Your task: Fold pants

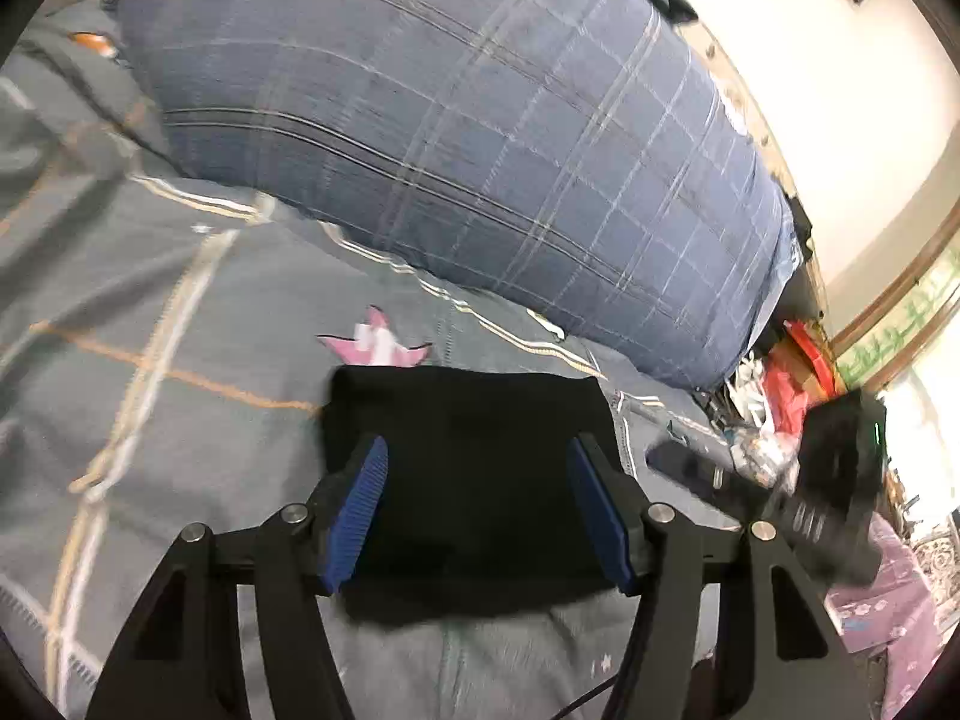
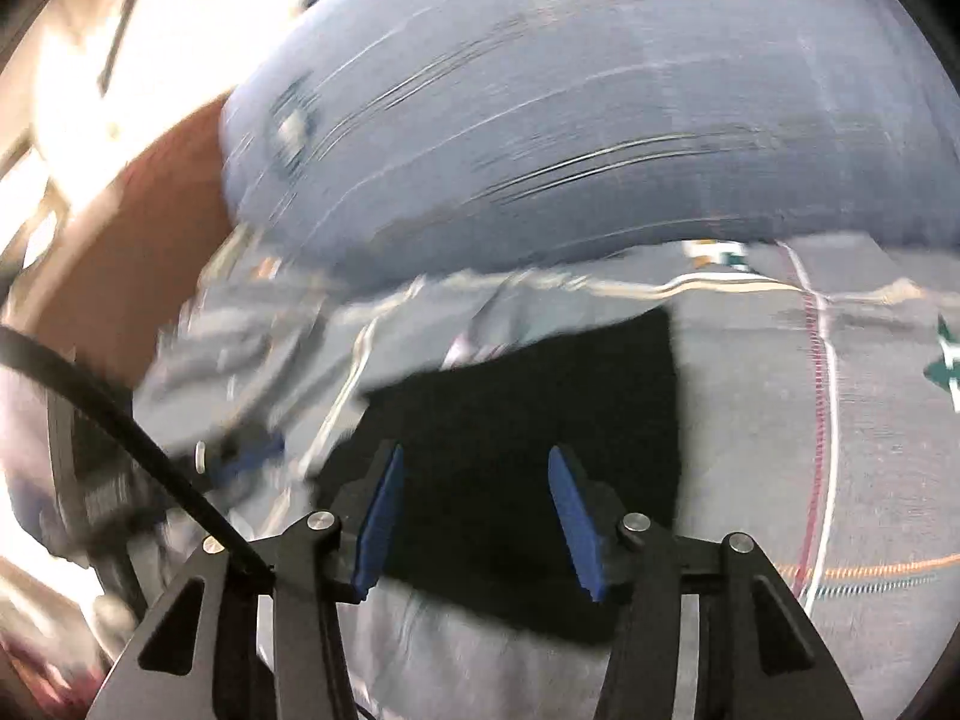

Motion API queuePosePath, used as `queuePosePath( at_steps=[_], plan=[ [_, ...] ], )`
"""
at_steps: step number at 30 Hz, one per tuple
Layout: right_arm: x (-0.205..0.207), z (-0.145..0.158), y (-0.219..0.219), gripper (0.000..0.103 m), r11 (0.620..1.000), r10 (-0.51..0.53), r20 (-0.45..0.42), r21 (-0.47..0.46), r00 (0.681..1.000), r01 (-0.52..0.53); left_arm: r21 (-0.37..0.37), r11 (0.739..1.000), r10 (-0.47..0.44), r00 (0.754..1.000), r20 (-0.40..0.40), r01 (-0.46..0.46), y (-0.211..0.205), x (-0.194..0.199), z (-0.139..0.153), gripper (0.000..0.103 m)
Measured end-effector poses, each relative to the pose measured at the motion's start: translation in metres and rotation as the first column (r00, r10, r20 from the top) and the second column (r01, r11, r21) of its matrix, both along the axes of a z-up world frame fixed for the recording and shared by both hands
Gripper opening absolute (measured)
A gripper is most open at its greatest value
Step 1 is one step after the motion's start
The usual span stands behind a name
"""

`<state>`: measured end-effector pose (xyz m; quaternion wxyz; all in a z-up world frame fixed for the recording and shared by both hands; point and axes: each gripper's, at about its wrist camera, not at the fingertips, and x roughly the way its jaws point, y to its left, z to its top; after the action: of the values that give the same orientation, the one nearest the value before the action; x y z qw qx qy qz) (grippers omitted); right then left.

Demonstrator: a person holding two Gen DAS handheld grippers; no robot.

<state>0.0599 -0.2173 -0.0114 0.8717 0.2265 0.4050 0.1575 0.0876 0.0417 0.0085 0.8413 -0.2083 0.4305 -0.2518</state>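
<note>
Black pants (image 1: 468,480) are lying as a compact folded rectangle on the bedsheet (image 1: 150,420), pillow (image 1: 450,150) at 12 o'clock. Left gripper (image 1: 477,510) and right gripper (image 2: 474,516) are being held released above it; folding is judged nearly complete.

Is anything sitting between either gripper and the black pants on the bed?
Nothing visible. The folded black pants lie flat on the grey bedspread, directly ahead of the open left gripper and open right gripper.

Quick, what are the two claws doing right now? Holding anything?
Left gripper: open, holding nothing, above the folded black pants.
Right gripper: open, holding nothing, over the same pants.
</note>
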Motion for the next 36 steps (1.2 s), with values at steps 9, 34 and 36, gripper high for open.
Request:
queuePosePath(
  at_steps=[9,34,36],
  plan=[
    [0.081,-0.074,-0.036,0.054,0.974,-0.109,-0.222,0.171,0.969,0.148,0.211,0.977,0.025,0.997,-0.071,-0.009,-0.021,-0.003,-0.058,0.075],
    [-0.178,-0.029,0.009,0.072,0.965,-0.233,0.087,-0.1,0.968,0.242,0.389,0.893,0.144,0.963,0.227,-0.225,0.006,-0.166,0.012,0.08],
    [-0.185,-0.03,0.015,0.072,0.966,-0.225,0.083,-0.111,0.971,0.234,0.407,0.887,0.132,0.964,0.232,-0.219,-0.001,-0.174,0.013,0.084]
  ],
)
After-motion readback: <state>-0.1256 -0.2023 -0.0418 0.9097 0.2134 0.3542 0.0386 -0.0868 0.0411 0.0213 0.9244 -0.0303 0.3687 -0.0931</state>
